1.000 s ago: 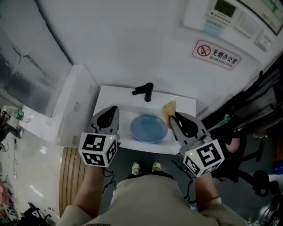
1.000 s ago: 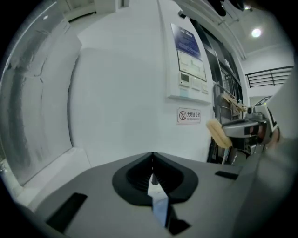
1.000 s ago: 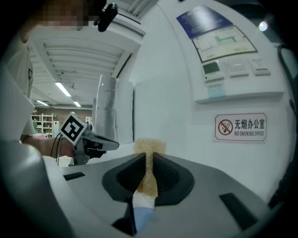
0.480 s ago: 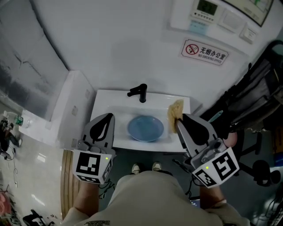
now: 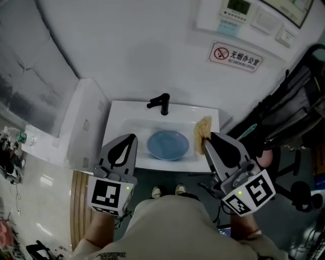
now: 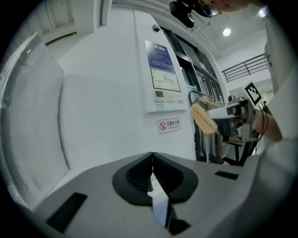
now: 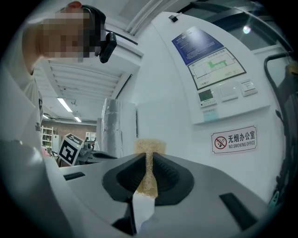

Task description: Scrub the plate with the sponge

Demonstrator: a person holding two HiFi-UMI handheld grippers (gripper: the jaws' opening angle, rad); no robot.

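Note:
A blue plate lies in the white sink below a black tap. My right gripper is held up at the sink's right side, shut on a tan sponge; in the right gripper view the sponge sticks out squeezed between the closed jaws. My left gripper hovers at the sink's left front, shut with nothing in it. In the left gripper view its jaws meet, and the right gripper with the sponge shows at the right.
A white cabinet stands left of the sink. The wall behind carries a no-smoking sign and a control panel. A black chair stands at the right. The person's shoes show below the sink's front edge.
Both grippers have risen toward the camera and drawn back from the sink. The right one lifted the sponge away from the plate's right side. Since half a second ago little has moved.

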